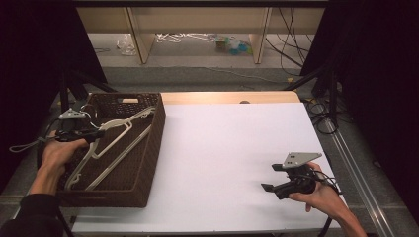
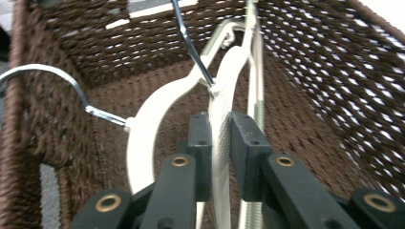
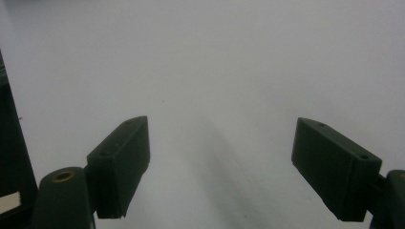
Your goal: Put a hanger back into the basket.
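Leftward, the left hand-held gripper (image 2: 220, 143) reaches into a brown wicker basket (image 1: 148, 163), its jaws narrow around the arm of a cream plastic hanger (image 2: 220, 105) that passes between them; whether the pads press on it cannot be told. A second cream hanger (image 2: 143, 124) with a metal hook (image 2: 57, 78) lies just beside that gripper in the same basket. The right hand-held gripper (image 1: 276, 180) rests on the white counter (image 1: 222, 148), well apart from the basket, jaws wide, nothing between them.
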`<state>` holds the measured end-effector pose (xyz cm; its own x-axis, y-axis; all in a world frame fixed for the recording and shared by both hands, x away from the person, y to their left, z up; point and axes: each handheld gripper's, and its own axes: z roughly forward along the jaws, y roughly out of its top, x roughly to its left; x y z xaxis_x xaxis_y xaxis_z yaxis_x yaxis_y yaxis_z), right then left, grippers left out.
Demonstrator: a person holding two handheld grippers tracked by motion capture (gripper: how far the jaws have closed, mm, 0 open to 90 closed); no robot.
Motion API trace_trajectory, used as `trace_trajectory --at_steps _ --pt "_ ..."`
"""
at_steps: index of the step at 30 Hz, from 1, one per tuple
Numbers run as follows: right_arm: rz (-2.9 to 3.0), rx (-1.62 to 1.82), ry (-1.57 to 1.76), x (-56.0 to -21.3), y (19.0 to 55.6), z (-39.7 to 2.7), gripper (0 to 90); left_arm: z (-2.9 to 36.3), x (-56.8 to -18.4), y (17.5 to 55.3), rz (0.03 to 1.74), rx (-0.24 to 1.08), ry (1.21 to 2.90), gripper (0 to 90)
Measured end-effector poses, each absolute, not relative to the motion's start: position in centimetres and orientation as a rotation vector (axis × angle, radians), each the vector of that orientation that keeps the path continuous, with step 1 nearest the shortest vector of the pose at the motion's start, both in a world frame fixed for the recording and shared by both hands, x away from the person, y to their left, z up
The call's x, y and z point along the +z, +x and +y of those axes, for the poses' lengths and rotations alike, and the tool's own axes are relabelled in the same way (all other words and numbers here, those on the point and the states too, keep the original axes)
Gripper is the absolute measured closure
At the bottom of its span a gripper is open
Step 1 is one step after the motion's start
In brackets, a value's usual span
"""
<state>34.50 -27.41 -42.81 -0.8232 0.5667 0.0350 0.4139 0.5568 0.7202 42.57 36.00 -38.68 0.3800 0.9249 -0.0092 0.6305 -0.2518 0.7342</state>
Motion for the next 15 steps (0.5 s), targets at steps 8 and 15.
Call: trace_trajectory --at_steps 8,15 --pt "2.588 1.127 0.826 -42.7 34.4 -27.3 21.5 37.3 -40.4 42.7 1.421 0.638 1.972 73.1" --pt "2.595 1.124 0.828 -42.8 34.4 -27.2 21.5 38.1 -40.4 42.1 1.447 0.664 1.933 67.5"
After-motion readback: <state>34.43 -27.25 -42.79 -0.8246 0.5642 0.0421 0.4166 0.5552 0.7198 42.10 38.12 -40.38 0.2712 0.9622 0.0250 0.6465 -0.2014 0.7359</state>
